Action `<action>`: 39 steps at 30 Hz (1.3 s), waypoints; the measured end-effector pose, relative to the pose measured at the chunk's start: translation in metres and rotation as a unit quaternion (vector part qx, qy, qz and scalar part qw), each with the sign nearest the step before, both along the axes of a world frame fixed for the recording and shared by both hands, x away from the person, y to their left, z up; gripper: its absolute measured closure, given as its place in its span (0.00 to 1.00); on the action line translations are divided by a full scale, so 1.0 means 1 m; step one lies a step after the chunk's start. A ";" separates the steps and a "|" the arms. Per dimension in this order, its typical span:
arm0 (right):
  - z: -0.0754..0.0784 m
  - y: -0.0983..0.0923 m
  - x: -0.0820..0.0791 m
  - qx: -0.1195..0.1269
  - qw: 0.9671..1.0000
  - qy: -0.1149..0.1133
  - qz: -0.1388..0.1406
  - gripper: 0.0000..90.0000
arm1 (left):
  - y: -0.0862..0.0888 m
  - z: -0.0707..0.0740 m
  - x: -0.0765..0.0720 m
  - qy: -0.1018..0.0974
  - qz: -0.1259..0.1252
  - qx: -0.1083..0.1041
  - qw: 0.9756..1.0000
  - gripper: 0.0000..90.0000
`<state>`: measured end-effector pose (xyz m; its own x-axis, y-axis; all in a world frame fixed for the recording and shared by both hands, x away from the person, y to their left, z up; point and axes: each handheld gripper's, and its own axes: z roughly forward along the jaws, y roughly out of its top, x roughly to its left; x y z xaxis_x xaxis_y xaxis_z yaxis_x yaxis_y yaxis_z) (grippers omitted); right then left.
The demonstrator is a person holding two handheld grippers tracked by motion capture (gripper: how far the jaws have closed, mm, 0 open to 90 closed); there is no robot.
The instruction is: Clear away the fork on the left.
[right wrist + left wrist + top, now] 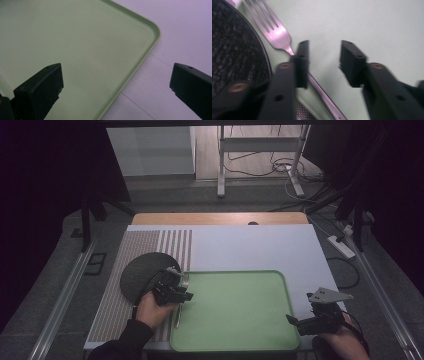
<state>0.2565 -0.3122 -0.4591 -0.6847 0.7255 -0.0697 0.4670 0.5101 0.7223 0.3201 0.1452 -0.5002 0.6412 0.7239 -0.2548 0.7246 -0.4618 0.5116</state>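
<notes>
Lying on the green tray [235, 320] beside a dark mat [140, 276], the fork [277, 37] is free; both hand-held grippers open, empty.

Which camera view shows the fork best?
The left gripper view: the fork lies close on the green tray, tines and handle sharp. The high view shows it as a thin sliver by the left gripper.
</notes>
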 end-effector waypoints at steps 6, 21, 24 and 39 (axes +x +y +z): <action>0.000 0.000 0.000 -0.001 1.000 -0.001 0.001 0.00 | 0.014 0.005 -0.004 -0.037 0.006 -0.047 0.998 0.26; 0.000 0.000 0.000 0.001 1.000 0.000 0.000 0.00 | 0.044 0.010 -0.015 -0.078 0.014 -0.083 0.993 0.00; 0.000 0.000 0.000 0.001 1.000 -0.001 0.000 0.00 | 0.049 0.011 -0.018 -0.083 0.015 -0.083 0.993 0.00; 0.000 0.000 0.000 0.001 1.000 0.000 -0.001 0.00 | 0.077 0.014 -0.036 -0.112 0.047 -0.101 0.987 0.00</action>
